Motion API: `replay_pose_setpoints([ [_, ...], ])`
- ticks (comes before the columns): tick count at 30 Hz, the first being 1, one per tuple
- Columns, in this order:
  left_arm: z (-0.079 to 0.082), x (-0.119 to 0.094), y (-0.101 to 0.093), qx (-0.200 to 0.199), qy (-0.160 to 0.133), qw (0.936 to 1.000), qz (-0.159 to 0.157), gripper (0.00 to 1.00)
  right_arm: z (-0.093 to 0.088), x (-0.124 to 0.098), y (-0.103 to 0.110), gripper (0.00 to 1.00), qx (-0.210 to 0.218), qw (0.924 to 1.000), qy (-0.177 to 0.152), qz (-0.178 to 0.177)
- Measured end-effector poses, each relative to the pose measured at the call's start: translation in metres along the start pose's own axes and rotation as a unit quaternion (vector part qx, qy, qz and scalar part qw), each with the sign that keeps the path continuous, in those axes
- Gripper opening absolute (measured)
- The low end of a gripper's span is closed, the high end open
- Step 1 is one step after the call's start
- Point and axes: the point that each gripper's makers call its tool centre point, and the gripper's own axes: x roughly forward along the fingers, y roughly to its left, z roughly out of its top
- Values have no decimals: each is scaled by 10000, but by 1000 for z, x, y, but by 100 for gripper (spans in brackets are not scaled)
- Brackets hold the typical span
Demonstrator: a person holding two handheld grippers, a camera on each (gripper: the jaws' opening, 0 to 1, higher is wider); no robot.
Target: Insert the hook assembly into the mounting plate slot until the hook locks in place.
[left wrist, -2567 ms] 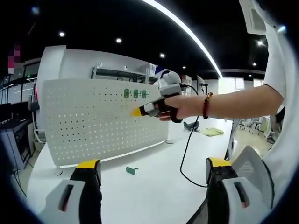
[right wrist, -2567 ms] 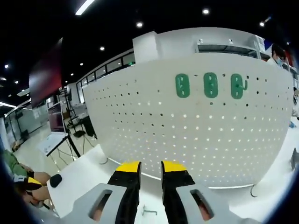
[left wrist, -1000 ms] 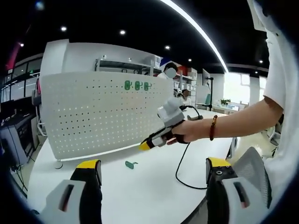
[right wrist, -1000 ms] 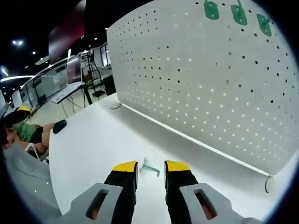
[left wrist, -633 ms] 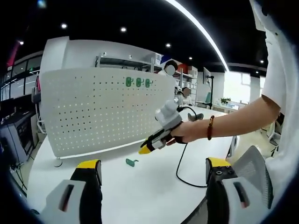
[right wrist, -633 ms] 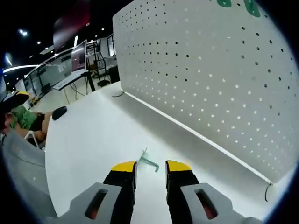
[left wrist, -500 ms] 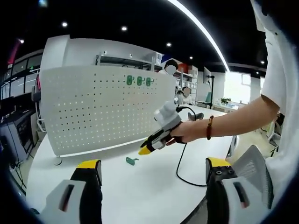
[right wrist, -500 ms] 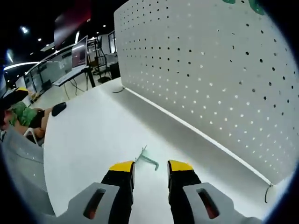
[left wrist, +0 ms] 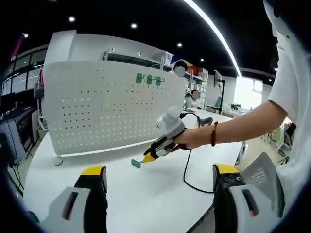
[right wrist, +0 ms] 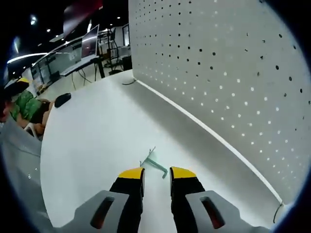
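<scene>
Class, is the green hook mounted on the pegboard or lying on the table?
Lying on the table: the green hook rests flat, apart from the pegboard.

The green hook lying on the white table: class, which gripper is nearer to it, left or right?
Right. The right gripper has its tips just short of the green hook; the left gripper stays well back across the table.

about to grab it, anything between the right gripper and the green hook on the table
Nothing visible does. The green hook lies on bare white table just beyond the right gripper, whose jaws are slightly apart. In the left gripper view the tips sit right beside it.
</scene>
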Motion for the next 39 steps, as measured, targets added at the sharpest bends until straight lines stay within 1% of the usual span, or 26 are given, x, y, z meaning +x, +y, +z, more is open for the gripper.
replay_pose_setpoints([
  [3,-2,0,1,53,70,10000,5,92,-1,4,-1,20,31,10000,-2,31],
  [5,-3,-1,2,16,59,10000,22,92,-3,6,-2,20,-17,10000,40,34],
  [6,-4,-1,3,0,57,10000,32,92,-2,7,-2,20,-25,10000,5,55],
  [10,-9,-3,3,-48,122,9999,45,92,-3,12,-1,20,-146,9998,49,95],
  [12,-10,-3,3,-56,137,9999,46,92,-5,17,-2,19,-116,9998,81,139],
  [14,-12,-3,4,-69,161,9998,58,92,-3,19,-1,19,-97,9998,43,152],
  [22,-15,-2,4,-91,203,9997,69,92,-3,27,4,17,-182,9994,33,282],
  [24,-15,-2,4,-89,191,9998,60,92,0,28,12,16,-384,9985,-63,386],
  [26,-16,-1,4,-115,212,9997,51,92,-1,29,15,14,-451,9982,-32,383],
  [29,-16,-1,4,-121,199,9997,41,92,2,31,21,11,-432,9975,-150,533],
  [31,-16,-1,3,-123,201,9997,33,92,-1,33,23,8,-498,9974,-59,520],
  [33,-17,-1,3,-98,210,9997,39,92,0,34,25,4,-528,9972,-97,528],
  [36,-17,-2,4,-131,202,9997,55,92,0,33,26,2,-524,9970,-108,555],
  [39,-18,-3,4,-112,209,9997,61,92,0,33,26,2,-454,9975,-107,530],
])
